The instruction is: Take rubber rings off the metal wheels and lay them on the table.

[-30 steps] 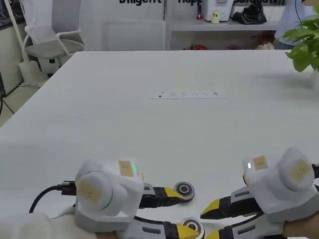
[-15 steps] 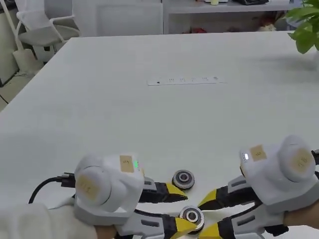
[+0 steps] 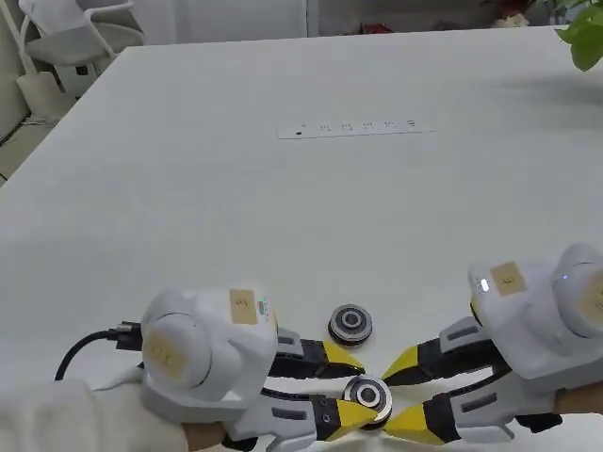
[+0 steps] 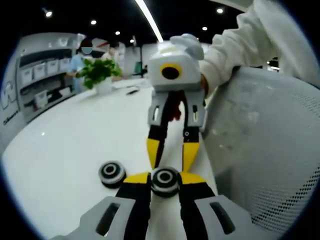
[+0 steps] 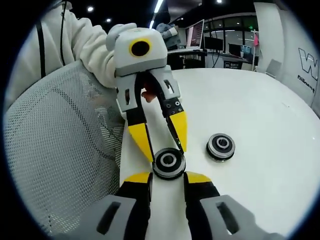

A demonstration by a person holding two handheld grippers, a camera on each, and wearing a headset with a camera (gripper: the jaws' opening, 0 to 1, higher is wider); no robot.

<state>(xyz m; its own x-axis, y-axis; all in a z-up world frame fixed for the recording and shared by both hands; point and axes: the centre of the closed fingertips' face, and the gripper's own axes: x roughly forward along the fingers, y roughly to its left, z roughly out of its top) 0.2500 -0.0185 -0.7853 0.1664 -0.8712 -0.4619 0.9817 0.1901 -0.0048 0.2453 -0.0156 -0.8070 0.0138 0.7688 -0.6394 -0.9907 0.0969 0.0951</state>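
Two metal wheels with black rubber rings lie near the table's front edge. The near wheel (image 3: pixel 366 395) (image 4: pixel 165 181) (image 5: pixel 169 163) sits between the yellow tips of my left gripper (image 3: pixel 343 386) (image 4: pixel 165 178), whose jaws press on its sides. My right gripper (image 3: pixel 405 394) (image 5: pixel 168 178) faces it from the other side, open about a wheel's width, its tips touching the wheel's rim. The second wheel (image 3: pixel 350 323) (image 4: pixel 112 173) (image 5: pixel 220 146) lies flat and free just beyond the jaws.
The white table (image 3: pixel 283 207) stretches far ahead, with a flush socket strip (image 3: pixel 353 128) in its middle. A plant (image 3: pixel 589 33) stands at the far right corner and a white chair (image 3: pixel 71 33) at the far left. A mesh chair back (image 5: pixel 65 150) is close behind the grippers.
The head camera has tilted down. Both grippers have closed in on the near wheel from opposite sides, the right one sliding left until its tips reached it. The far wheel has stayed put.
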